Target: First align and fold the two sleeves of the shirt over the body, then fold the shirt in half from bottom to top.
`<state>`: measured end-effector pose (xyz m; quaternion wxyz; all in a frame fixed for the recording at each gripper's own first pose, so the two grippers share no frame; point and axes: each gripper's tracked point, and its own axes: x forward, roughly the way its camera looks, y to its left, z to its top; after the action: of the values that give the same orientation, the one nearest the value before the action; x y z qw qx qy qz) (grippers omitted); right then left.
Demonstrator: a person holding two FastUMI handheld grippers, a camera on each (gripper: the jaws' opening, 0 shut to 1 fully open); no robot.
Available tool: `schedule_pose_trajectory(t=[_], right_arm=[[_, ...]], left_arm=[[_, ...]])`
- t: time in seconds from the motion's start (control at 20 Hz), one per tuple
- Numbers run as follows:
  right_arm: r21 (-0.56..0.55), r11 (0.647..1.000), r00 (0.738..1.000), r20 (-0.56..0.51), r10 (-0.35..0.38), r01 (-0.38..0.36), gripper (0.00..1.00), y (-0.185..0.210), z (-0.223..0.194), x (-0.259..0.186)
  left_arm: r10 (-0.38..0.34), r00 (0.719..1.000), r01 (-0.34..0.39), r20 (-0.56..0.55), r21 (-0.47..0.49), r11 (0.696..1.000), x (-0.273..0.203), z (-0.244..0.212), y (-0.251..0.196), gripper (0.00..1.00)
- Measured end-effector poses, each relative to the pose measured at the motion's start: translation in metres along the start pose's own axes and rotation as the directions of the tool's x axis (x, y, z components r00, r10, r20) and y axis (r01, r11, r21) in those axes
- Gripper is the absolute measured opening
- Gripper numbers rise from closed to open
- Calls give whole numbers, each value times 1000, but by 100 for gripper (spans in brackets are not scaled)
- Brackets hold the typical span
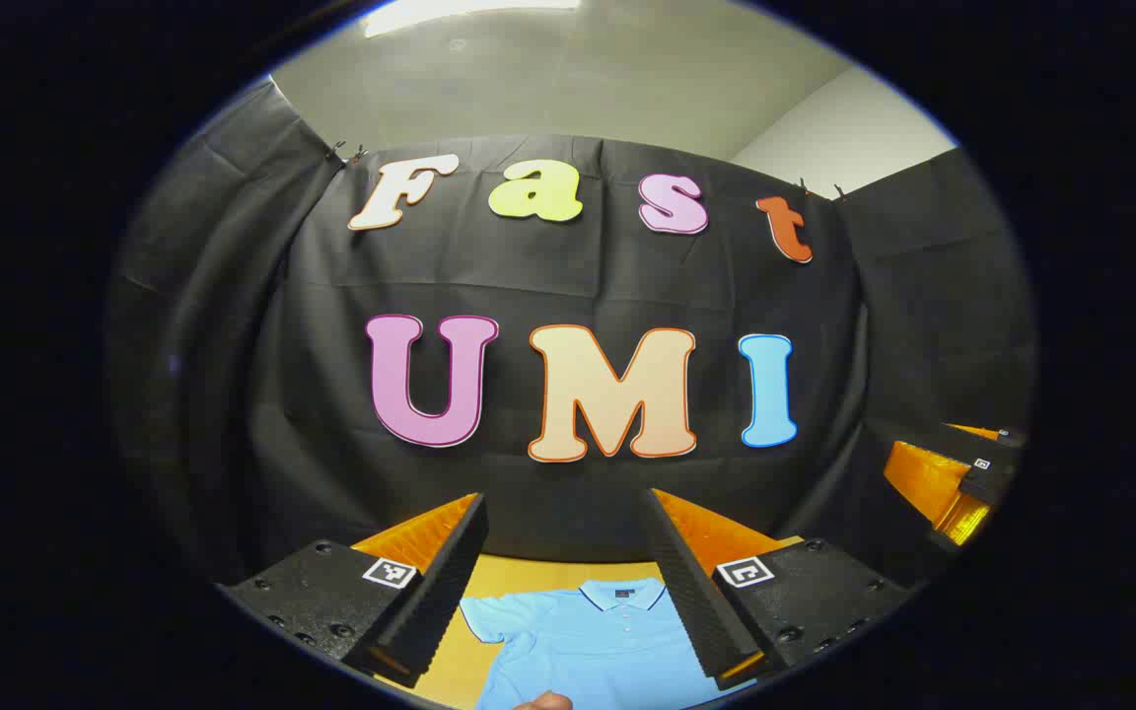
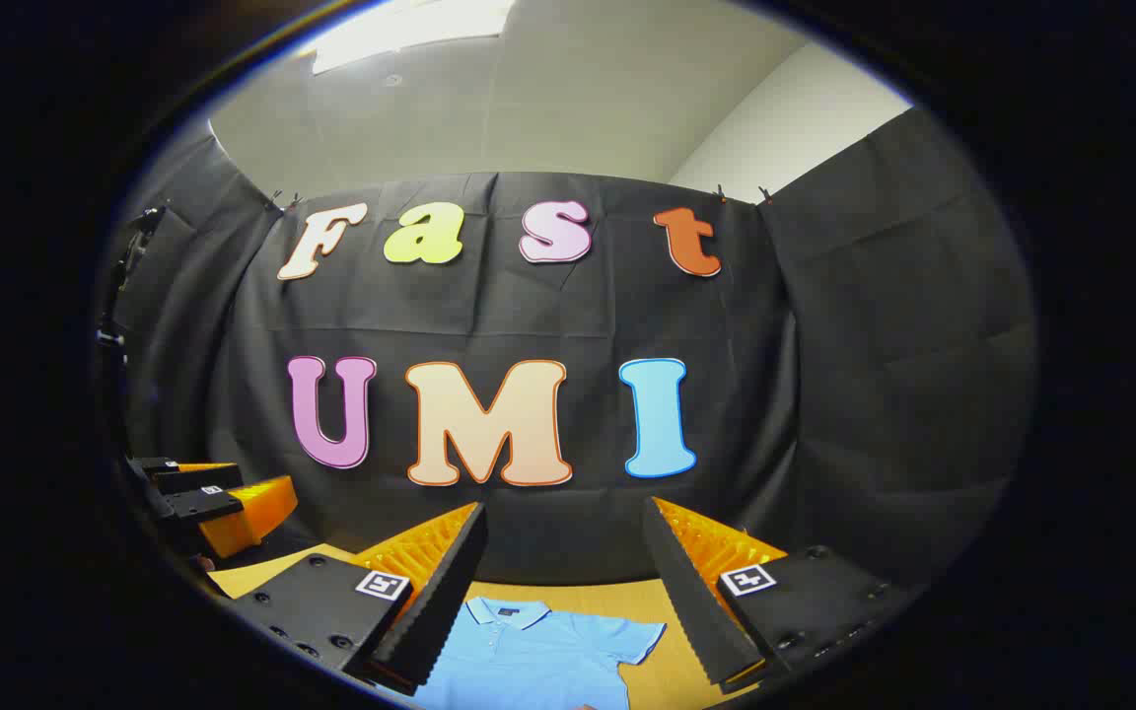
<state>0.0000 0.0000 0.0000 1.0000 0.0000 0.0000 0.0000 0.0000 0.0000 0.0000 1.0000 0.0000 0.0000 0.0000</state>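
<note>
Two hand-held grippers, one polo shirt, one table, one booth.

Polo shirt (image 1: pixel 593 646): light blue, short-sleeved, collar with a dark edge and a buttoned placket. Lies flat on the wooden table (image 1: pixel 519 574), collar toward the booth wall, both sleeves spread out to the sides and not folded over the body. In the left gripper view the collar and one sleeve show between the fingers; in the right gripper view the collar and the opposite sleeve (image 2: pixel 632 636) show, its cuff trimmed with a dark line.

Left gripper (image 1: pixel 568 582): fingers wide apart, nothing between them, held above the shirt and apart from the cloth. Also seen at the left edge of the right gripper view (image 2: pixel 198 498), raised above the table.

Right gripper (image 2: pixel 563 592): fingers wide apart, nothing held, likewise above the shirt and clear of it. Seen again at the right edge of the left gripper view (image 1: pixel 972 473), off to the side.

Small pale shape (image 1: pixel 543 701) at the bottom edge of the left gripper view, over the shirt's lower part: possibly a fingertip, too little visible to be sure.

Black cloth wall (image 2: pixel 874 345): hangs behind the table, pinned at the top with clips.
</note>
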Motion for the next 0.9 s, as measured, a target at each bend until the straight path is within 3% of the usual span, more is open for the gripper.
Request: schedule_pose_trajectory(t=[0.9], right_arm=[[-1,999,999,-21,48,-48,98,1,-3,-5]], left_arm=[[39,999,-39,7,18,999,-17,3,3,94]])
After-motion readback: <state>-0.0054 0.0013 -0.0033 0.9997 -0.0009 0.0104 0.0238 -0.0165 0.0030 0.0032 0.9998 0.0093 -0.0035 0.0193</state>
